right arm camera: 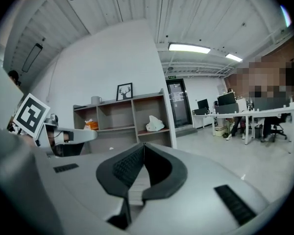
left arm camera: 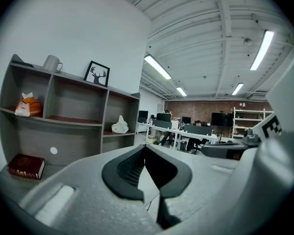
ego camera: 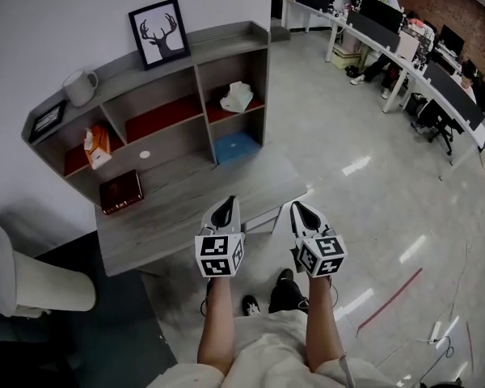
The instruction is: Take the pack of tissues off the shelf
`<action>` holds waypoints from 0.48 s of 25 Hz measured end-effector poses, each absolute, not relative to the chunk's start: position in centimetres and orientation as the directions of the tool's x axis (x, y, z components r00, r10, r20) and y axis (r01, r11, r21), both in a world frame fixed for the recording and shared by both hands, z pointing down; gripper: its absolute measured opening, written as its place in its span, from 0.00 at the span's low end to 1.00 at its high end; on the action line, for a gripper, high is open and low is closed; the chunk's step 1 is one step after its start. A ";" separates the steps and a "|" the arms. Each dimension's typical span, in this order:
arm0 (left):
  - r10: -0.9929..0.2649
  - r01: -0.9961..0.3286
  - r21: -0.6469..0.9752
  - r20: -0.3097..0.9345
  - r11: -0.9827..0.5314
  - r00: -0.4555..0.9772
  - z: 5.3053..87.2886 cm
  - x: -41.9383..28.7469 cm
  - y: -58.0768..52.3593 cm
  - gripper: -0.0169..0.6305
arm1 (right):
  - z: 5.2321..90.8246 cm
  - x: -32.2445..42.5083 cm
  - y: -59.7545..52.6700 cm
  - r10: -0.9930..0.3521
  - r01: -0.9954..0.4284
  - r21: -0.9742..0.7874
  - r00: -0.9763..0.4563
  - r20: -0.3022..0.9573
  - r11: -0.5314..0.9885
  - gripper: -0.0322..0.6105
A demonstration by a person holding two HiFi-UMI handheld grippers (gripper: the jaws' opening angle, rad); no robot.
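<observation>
A white pack of tissues (ego camera: 237,97) lies in the right upper compartment of the grey shelf unit (ego camera: 186,51); the left gripper view also has the pack (left arm camera: 120,126), and so does the right gripper view (right arm camera: 155,125). An orange tissue pack (ego camera: 97,145) sits in the left compartment. My left gripper (ego camera: 229,203) and right gripper (ego camera: 297,207) hang side by side over the desk's front edge, well short of the shelf. Both are shut with their tips together and nothing between them.
On the shelf top are a mug (ego camera: 80,86), a deer picture (ego camera: 158,32) and a small frame (ego camera: 46,119). A dark red book (ego camera: 120,191) lies on the desk surface (ego camera: 194,200). A blue item (ego camera: 235,145) fills the lower right compartment. Office desks with people stand at far right.
</observation>
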State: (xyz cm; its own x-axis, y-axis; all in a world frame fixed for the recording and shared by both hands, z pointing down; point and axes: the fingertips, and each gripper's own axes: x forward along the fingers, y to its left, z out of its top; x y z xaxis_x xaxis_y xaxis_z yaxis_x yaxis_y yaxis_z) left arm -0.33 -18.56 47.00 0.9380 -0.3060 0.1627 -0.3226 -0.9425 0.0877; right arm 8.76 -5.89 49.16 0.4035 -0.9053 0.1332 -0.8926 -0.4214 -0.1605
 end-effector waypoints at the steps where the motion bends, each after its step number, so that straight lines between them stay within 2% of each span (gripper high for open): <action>1: -0.303 -0.320 0.089 0.166 -0.943 0.939 47.3 -0.1 -18.8 0.04 | 49.5 9.2 -6.0 -0.900 -0.888 -0.161 0.412 0.142 -0.432 0.07; 8: -0.344 -0.361 0.078 0.170 -0.929 0.923 47.4 0.6 -22.8 0.04 | 50.5 11.8 -9.7 -0.906 -0.888 -0.187 0.396 0.151 -0.419 0.07; 12: -0.380 -0.396 0.099 0.148 -0.913 0.913 46.5 1.9 -25.7 0.04 | 49.9 12.6 -13.2 -0.931 -0.917 -0.180 0.333 0.146 -0.356 0.07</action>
State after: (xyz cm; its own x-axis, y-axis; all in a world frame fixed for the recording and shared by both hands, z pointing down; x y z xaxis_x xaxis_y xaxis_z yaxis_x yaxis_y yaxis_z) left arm 1.90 -25.74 46.52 0.9132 -0.3795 0.1482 -0.3955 -0.9132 0.0985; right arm 12.62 -13.18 49.95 0.3333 -0.9315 0.1460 -0.9169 -0.3563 -0.1798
